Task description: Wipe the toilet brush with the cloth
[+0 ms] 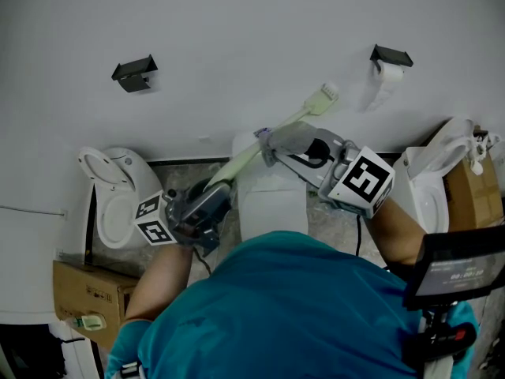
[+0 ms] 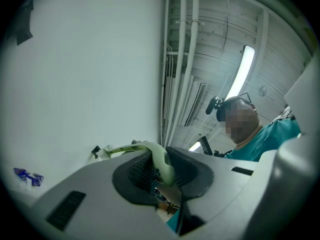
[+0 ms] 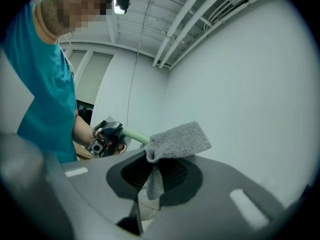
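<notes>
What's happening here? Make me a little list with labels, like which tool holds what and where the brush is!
left tool: shut on the low end of the toilet brush handle
right tool: shut on the grey cloth
cloth: against the handle, about halfway along
bristles: raised, in front of the white wall
below: a white toilet

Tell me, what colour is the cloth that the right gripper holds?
Grey, with a coarse woven texture. The cloth shows best in the right gripper view.
</notes>
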The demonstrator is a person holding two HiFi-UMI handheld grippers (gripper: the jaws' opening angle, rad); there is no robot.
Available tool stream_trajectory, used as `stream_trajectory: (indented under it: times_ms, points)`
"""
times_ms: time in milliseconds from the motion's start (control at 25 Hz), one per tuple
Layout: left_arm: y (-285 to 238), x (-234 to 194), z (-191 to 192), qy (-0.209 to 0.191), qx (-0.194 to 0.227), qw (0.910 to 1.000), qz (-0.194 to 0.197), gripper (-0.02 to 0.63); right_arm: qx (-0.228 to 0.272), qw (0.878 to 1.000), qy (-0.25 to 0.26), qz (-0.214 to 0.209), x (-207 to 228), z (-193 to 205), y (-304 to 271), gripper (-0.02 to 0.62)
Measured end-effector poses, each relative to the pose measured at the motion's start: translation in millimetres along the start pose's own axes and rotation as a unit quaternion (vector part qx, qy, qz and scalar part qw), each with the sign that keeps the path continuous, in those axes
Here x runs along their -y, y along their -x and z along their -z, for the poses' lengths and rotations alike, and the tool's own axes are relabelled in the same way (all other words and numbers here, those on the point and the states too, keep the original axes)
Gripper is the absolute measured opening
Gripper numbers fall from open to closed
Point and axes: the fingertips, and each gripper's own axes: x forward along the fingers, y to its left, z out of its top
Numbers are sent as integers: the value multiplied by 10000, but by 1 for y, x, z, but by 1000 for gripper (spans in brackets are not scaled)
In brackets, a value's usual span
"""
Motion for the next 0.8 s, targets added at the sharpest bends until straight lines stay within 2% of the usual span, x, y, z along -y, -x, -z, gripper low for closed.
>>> stream_trajectory:
  times_ms: [560,800]
  points:
    - [2,5,4,-138,-304,9994,0,66,-244,9987,-108,429,25,16,13,35]
    - [1,8,4,-150,-300,9994,65,67,-228,9981,-128,564,34,17,18,35]
